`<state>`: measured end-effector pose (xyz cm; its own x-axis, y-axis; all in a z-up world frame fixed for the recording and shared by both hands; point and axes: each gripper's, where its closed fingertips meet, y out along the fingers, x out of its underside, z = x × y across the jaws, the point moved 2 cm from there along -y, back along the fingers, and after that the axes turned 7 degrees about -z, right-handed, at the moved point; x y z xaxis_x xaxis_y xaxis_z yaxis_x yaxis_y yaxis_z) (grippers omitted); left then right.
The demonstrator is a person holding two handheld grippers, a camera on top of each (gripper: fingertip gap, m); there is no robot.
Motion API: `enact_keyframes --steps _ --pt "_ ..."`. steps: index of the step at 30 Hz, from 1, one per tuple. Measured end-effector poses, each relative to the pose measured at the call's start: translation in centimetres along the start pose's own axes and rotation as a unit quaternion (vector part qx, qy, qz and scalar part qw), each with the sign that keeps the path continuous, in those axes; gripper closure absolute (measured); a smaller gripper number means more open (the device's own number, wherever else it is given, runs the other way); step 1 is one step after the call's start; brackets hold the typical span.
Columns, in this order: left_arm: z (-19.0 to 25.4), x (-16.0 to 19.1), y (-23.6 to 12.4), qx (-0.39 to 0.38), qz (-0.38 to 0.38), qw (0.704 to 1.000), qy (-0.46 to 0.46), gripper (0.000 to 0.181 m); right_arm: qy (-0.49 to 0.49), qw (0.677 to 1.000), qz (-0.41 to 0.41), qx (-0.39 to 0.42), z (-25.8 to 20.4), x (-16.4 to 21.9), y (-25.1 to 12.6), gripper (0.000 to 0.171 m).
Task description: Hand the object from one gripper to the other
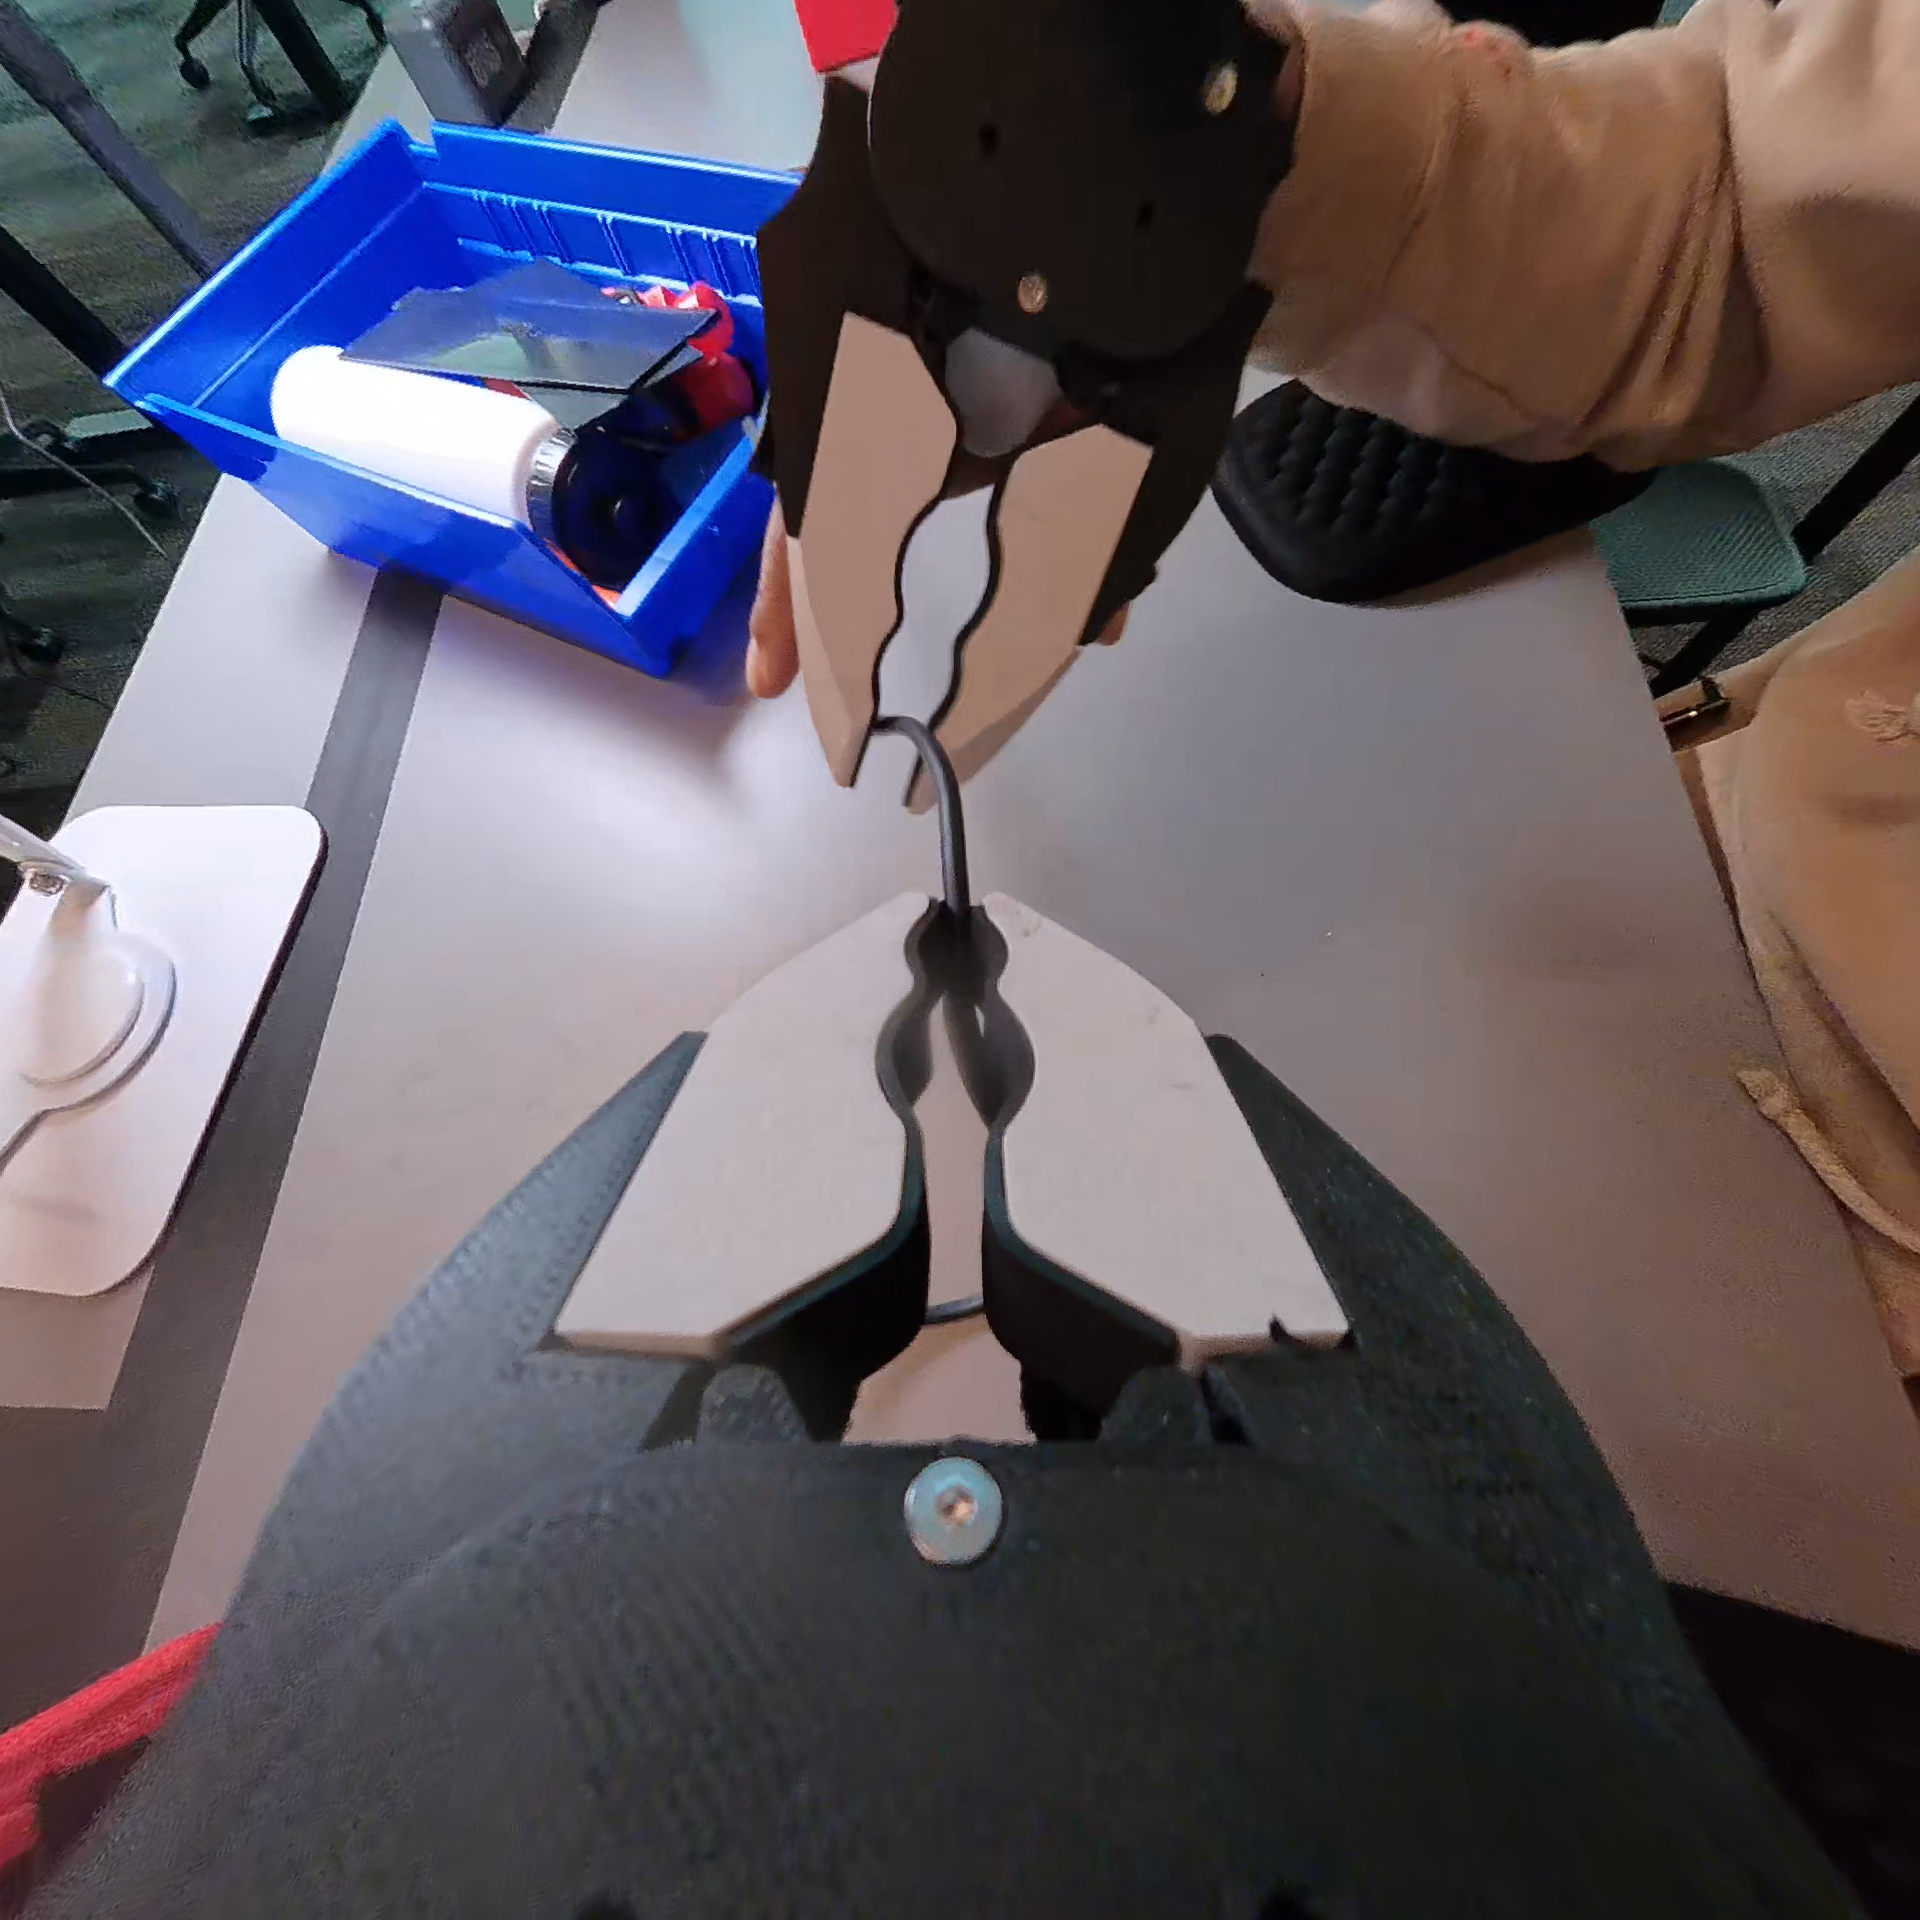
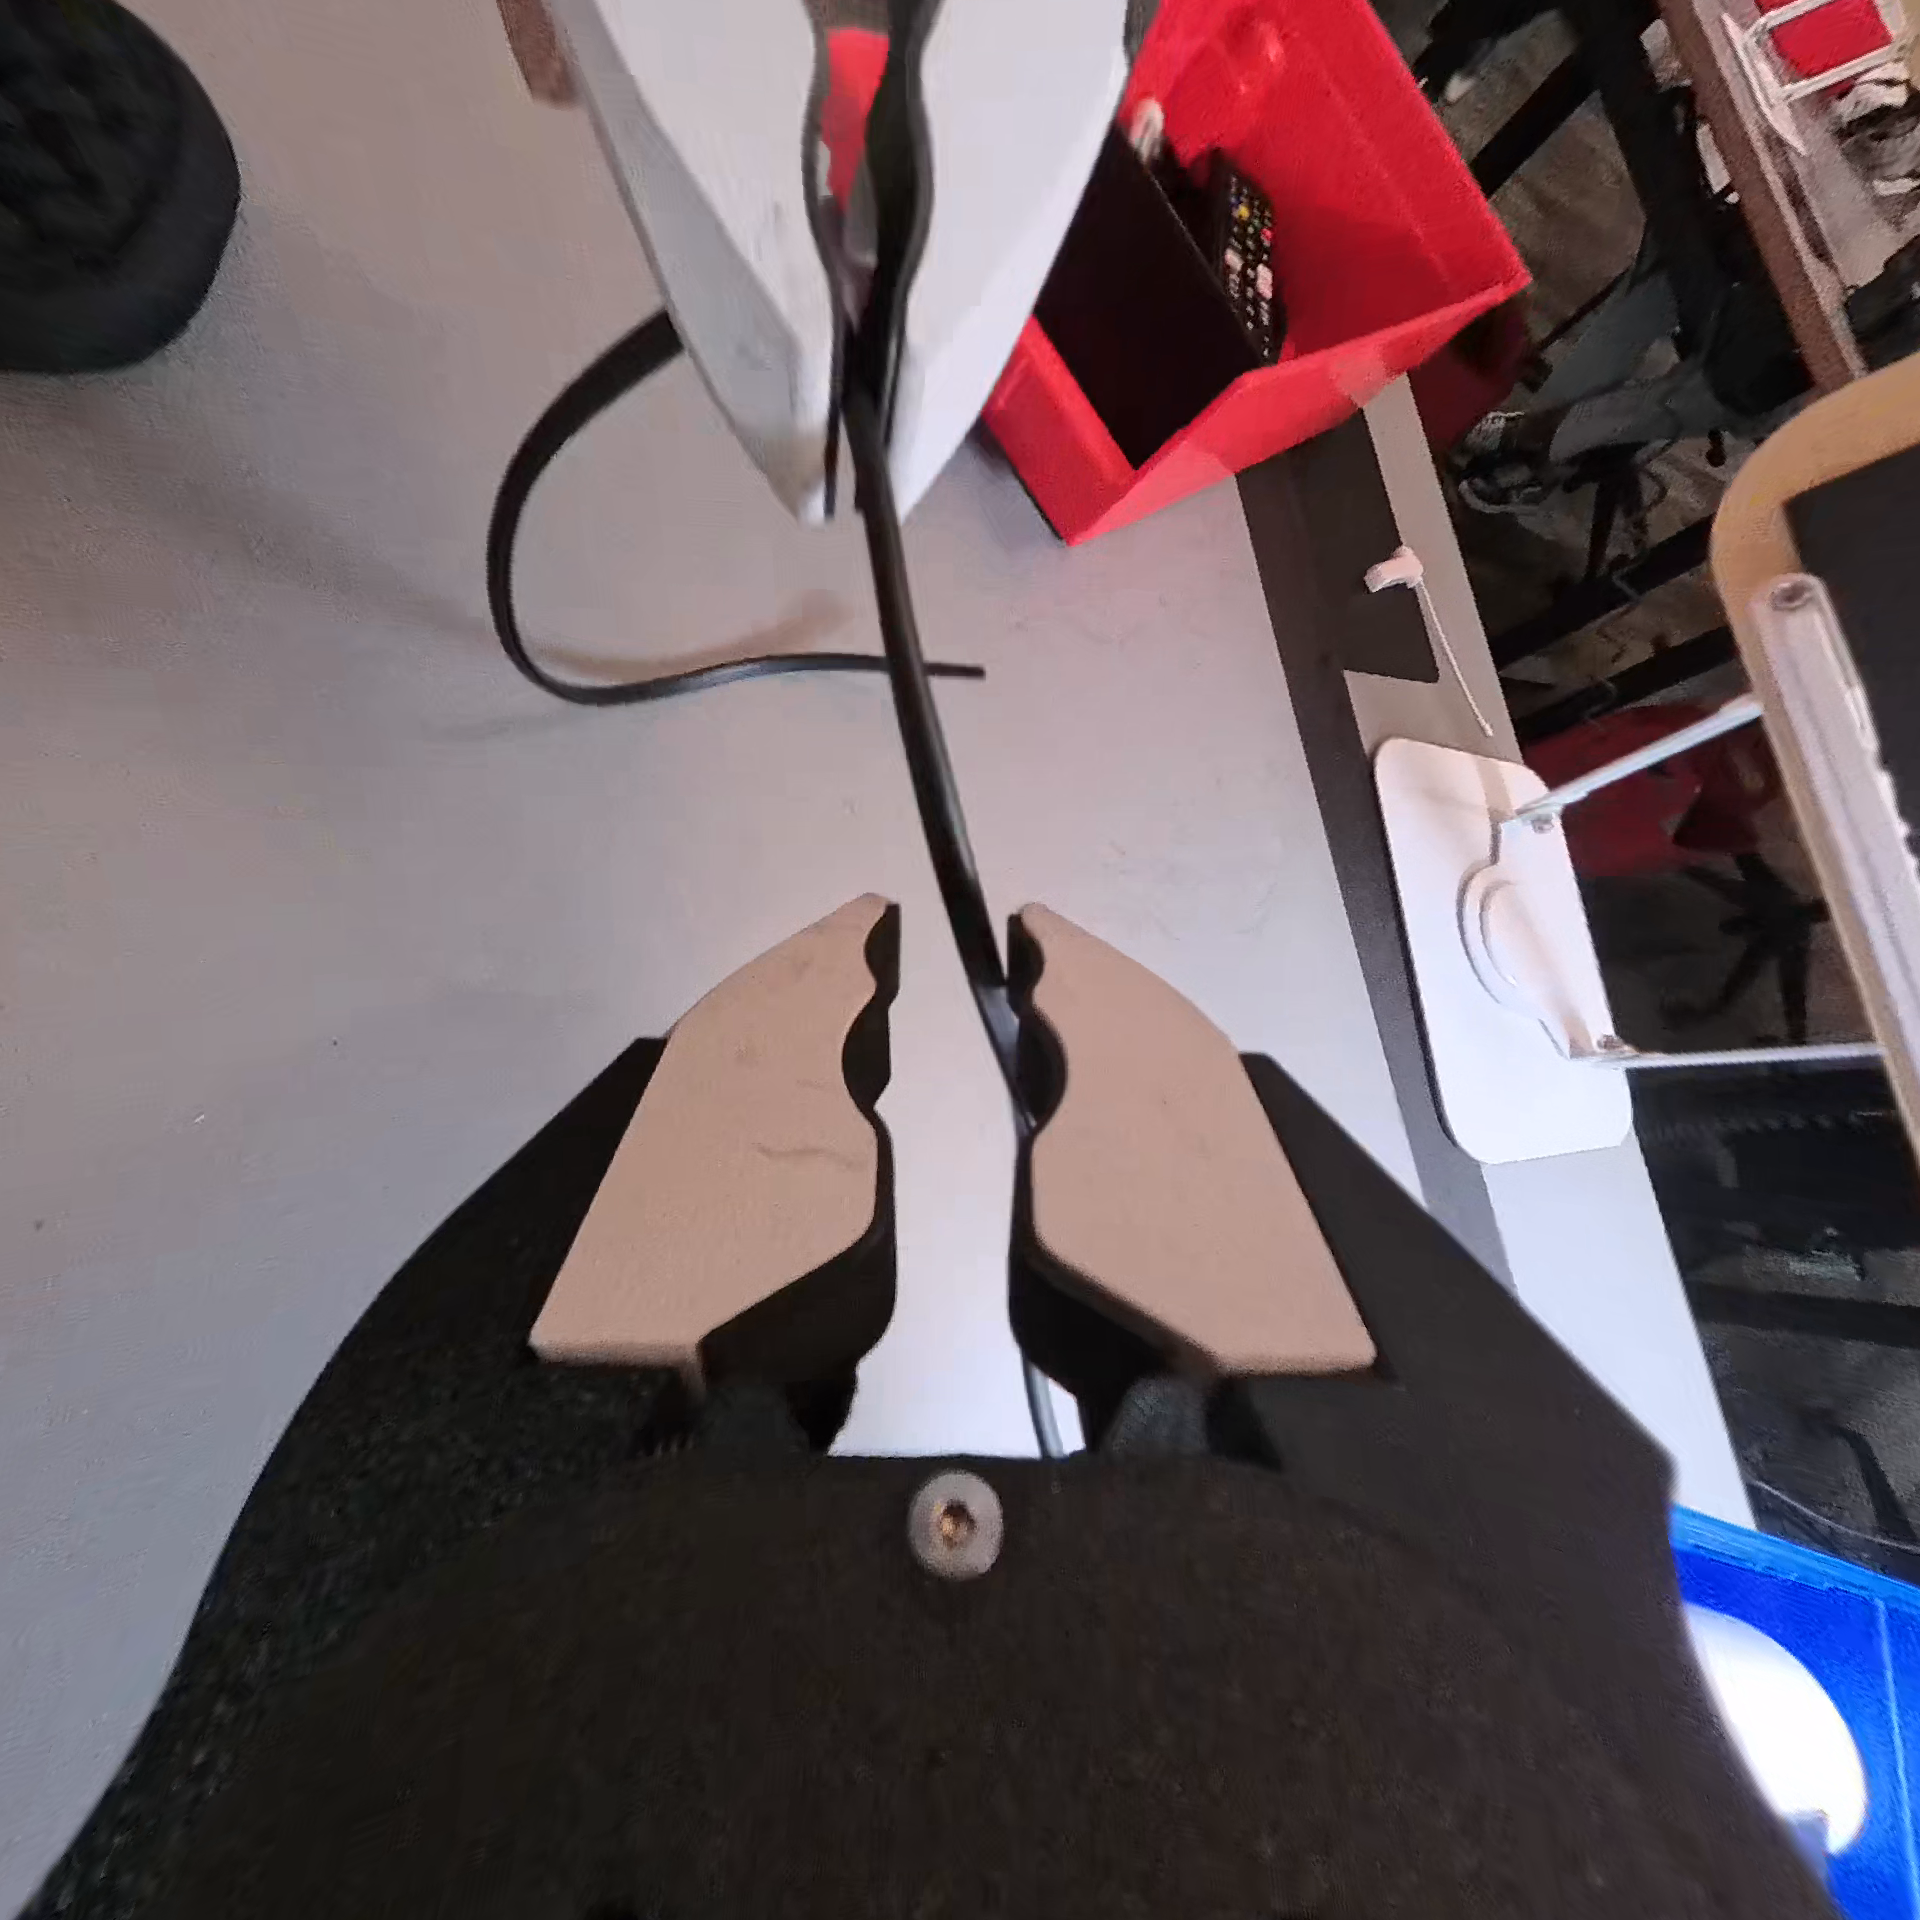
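Off to the left sits a blue bin (image 1: 436, 457) holding a white cylinder (image 1: 416, 431) and odds and ends, pushed back on the bench (image 1: 1299, 883) so the middle is free for the exchange. Above that open middle a black cable (image 1: 948, 821) runs between the two tools, lifted off the surface, I would guess so that either side can close on it without scraping the top. The left gripper (image 1: 954, 914) has its fingers pinched nearly together on the cable, gripping it near their tips. Facing it, the right gripper (image 2: 954, 920) has its fingers narrowly parted; the cable lies in the gap against the right-hand finger, but I judge it not yet clamped. A loose loop trails onto the bench beyond. A red bin (image 2: 1278, 343) stands on the far right.
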<state>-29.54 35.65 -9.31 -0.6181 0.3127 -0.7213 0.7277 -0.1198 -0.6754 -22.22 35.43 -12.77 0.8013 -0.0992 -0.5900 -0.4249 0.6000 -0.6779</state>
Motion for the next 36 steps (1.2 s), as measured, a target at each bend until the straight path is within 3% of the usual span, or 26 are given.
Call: enact_keyframes --steps 2,5,7,9,14,18,21,23,25,28,30,32,34,36 --pt "-0.1 0.4 -0.6 0.004 -0.003 1.000 -0.005 0.177 0.007 1.000 0.007 -0.001 0.3 0.4 0.6 0.166" --pt "-0.9 2.1 -0.4 -0.010 -0.045 0.999 -0.026 0.176 0.008 1.000 0.008 -0.011 0.0 -0.1 0.5 0.167" --pt "-1.2 2.1 0.3 -0.024 -0.048 0.998 -0.030 0.153 0.003 1.000 -0.010 -0.003 -0.3 -0.2 0.5 0.167" --pt "-0.4 1.2 1.6 -0.015 -0.044 0.999 -0.018 0.147 0.003 1.000 -0.030 0.001 -0.6 -0.2 0.8 0.167" --pt "0.4 0.4 4.3 -0.003 -0.055 0.998 -0.015 0.174 -0.021 0.998 -0.054 0.006 -1.6 -0.6 1.4 0.167" --pt "0.6 0.0 2.4 0.023 -0.022 0.999 -0.018 0.175 -0.017 1.000 0.014 -0.008 -1.5 -1.8 0.1 0.165" --pt "0.8 -0.1 0.4 0.033 0.001 0.999 -0.005 0.175 -0.022 0.999 0.010 -0.021 -1.2 -0.5 0.2 0.151" --pt "0.6 0.5 -0.3 0.033 -0.006 0.999 -0.010 0.175 -0.014 0.999 0.024 -0.041 -1.3 0.0 0.7 0.166" --pt "0.0 1.3 -0.4 0.020 -0.013 1.000 -0.019 0.175 0.001 0.998 0.037 -0.057 -1.4 -0.4 0.8 0.167" --pt "-0.4 1.3 0.3 0.015 -0.017 0.999 -0.033 0.148 -0.017 0.999 0.018 -0.034 -1.5 -0.7 0.6 0.167" --pt "0.3 0.7 1.3 0.025 -0.018 0.999 -0.027 0.145 -0.031 0.999 -0.017 -0.014 -1.6 -0.6 0.8 0.167" --pt "1.0 0.5 3.0 0.031 -0.039 0.999 -0.018 0.152 -0.049 0.998 -0.039 -0.003 -2.0 -0.7 1.0 0.167" --pt "0.8 0.9 4.2 0.016 -0.067 0.997 -0.021 0.175 -0.056 0.997 -0.048 0.005 -2.3 -0.9 1.0 0.167" --pt "0.5 0.9 4.2 0.020 -0.065 0.997 -0.045 0.175 -0.063 0.997 -0.050 0.023 -1.8 -0.9 0.6 0.167"
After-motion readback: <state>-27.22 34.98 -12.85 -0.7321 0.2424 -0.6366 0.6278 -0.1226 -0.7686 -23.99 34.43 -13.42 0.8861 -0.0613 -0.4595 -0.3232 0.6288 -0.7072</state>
